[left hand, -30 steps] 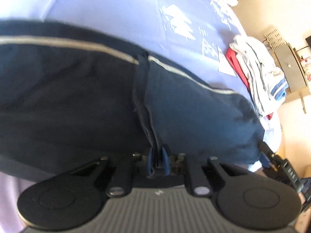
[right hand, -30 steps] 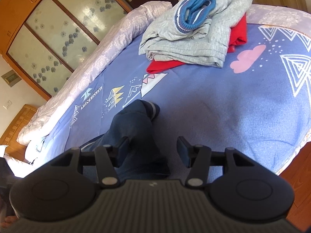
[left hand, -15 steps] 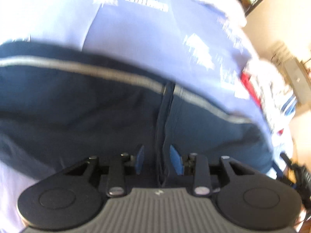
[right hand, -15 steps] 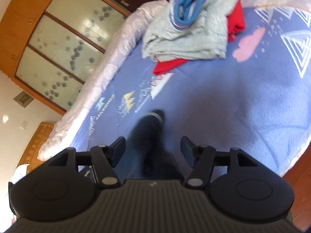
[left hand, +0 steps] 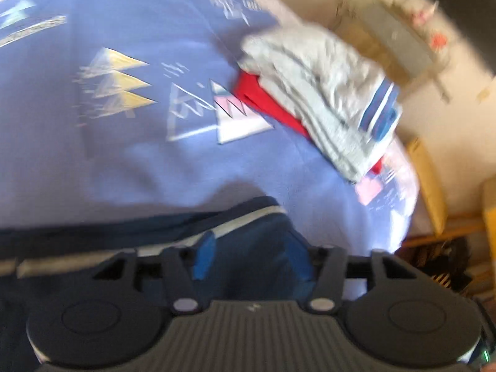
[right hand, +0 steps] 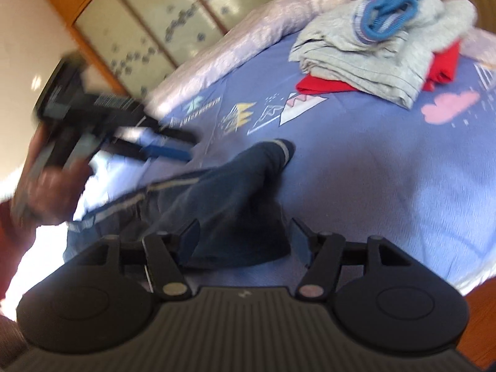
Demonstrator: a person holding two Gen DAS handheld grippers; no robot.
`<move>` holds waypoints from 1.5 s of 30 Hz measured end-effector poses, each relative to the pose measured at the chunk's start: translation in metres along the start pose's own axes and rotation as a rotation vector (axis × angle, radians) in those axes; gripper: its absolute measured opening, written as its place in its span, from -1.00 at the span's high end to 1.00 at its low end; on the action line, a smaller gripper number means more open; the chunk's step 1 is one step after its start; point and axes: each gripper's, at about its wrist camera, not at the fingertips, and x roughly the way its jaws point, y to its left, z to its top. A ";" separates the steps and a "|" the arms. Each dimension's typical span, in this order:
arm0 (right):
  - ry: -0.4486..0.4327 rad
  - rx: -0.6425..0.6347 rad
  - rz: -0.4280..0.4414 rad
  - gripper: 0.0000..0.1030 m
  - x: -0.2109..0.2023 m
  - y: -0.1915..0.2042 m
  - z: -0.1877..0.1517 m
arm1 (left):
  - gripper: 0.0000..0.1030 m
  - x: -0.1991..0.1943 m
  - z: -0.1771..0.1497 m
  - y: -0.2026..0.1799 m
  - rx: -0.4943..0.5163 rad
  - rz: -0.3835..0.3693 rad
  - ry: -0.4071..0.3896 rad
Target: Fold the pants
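Blue bedding printed with triangles and small mountain shapes (right hand: 387,167) covers the bed and fills most of both views, with a wooden-framed frosted-glass wardrobe (right hand: 161,21) across the upper left of the right wrist view. Dark navy pants with a pale side stripe (right hand: 229,195) lie on the bedding, running from the lower left of that view up to a cuffed leg end near the centre. In the upper right sits a stack of folded clothes, a grey garment with blue trim (right hand: 375,46) on top of a red one (right hand: 322,85). The right gripper (right hand: 245,241) hangs low over the pants with its jaws well apart; the dark cloth lies between them, but the pads do not press on it. The left gripper (right hand: 173,145) appears blurred at the left of the right wrist view, held in a hand (right hand: 46,192), above the pants. Its jaws are opening, and in its own view the blue pads (left hand: 203,257) stand apart over the striped edge of the pants (left hand: 248,235) without clamping it.
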 end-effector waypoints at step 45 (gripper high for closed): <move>0.067 0.198 -0.001 0.54 0.063 -0.031 0.013 | 0.15 -0.091 -0.113 0.148 -0.457 0.083 -0.212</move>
